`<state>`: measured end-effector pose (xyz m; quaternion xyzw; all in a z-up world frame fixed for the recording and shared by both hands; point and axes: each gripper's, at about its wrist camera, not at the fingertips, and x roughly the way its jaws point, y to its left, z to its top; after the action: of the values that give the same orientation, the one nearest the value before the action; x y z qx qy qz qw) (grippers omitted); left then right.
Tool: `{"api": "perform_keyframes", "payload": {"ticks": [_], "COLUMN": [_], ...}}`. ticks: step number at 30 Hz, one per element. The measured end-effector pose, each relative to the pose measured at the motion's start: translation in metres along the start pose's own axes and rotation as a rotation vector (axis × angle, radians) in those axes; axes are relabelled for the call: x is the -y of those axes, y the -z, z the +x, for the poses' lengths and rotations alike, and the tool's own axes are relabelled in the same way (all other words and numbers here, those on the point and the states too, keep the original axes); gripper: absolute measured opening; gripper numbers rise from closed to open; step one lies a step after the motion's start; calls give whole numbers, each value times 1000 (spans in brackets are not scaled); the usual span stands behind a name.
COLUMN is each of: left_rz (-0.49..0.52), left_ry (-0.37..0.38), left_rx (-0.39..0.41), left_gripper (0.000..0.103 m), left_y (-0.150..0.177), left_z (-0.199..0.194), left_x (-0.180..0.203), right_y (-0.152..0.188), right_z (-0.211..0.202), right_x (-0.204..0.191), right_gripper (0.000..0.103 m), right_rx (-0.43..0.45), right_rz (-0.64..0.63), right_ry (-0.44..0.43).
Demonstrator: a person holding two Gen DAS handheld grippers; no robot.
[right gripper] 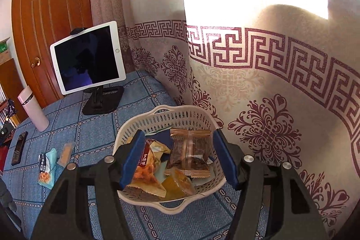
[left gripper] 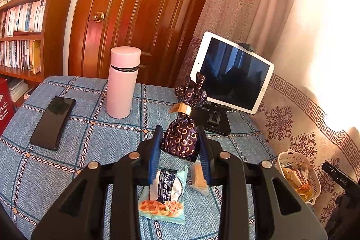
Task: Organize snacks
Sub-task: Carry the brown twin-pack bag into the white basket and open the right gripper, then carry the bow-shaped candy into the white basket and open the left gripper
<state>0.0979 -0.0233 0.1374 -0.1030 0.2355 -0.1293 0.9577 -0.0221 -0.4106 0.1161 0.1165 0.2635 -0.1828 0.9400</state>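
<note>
The left claw (left gripper: 180, 150) is clamped on a dark purple candy pouch (left gripper: 181, 138) with gold crescents and a gold band at its neck, held upright above the desk (left gripper: 90, 138) at the centre of the left wrist view. Below it, at the bottom centre, a pale green waffle packet (left gripper: 164, 195) and a small wafer bar (left gripper: 199, 177) lie just beside each other on the blue checked cloth. A black phone (left gripper: 52, 120) lies at the left, near the cloth's left edge, and a pink flask (left gripper: 122, 82) stands upright behind it, well apart from the pouch. A tablet (left gripper: 234, 75) on a black stand fills the upper right of centre, close to the desk's far edge (the door rises right behind). The stretch of cloth between phone and packets is bare.

In the right wrist view, the right claw (right gripper: 178, 160) hangs with its jaws apart over the white basket (right gripper: 180, 111), nothing pressed between them. The basket sits at the lower centre, against the patterned curtain (right gripper: 270, 87) on the right, and holds several wrapped snacks (right gripper: 191, 150). The cloth left of the basket lies open up to the two loose packets.
</note>
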Motion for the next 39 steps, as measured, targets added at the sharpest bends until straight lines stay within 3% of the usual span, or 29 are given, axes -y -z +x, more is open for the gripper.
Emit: {"api": "perform_keyframes", "payload": {"ticks": [14, 24, 30, 39], "left_rz": [54, 168, 149, 257], "left_ry": [60, 134, 195, 242], "left_rx": [39, 74, 8, -22], "left_gripper": [31, 31, 31, 31], "left_y": [5, 15, 27, 36], "left_z": [-15, -32, -38, -43], "left_x": [27, 71, 88, 149], "right_y": [27, 43, 56, 76], "right_z": [-29, -51, -54, -42], "right_x": [4, 19, 30, 53], "right_gripper": [63, 64, 67, 67], "right_rx": [24, 39, 33, -21], "right_rz": [-19, -30, -18, 49], "right_ry": [-14, -63, -96, -154]}}
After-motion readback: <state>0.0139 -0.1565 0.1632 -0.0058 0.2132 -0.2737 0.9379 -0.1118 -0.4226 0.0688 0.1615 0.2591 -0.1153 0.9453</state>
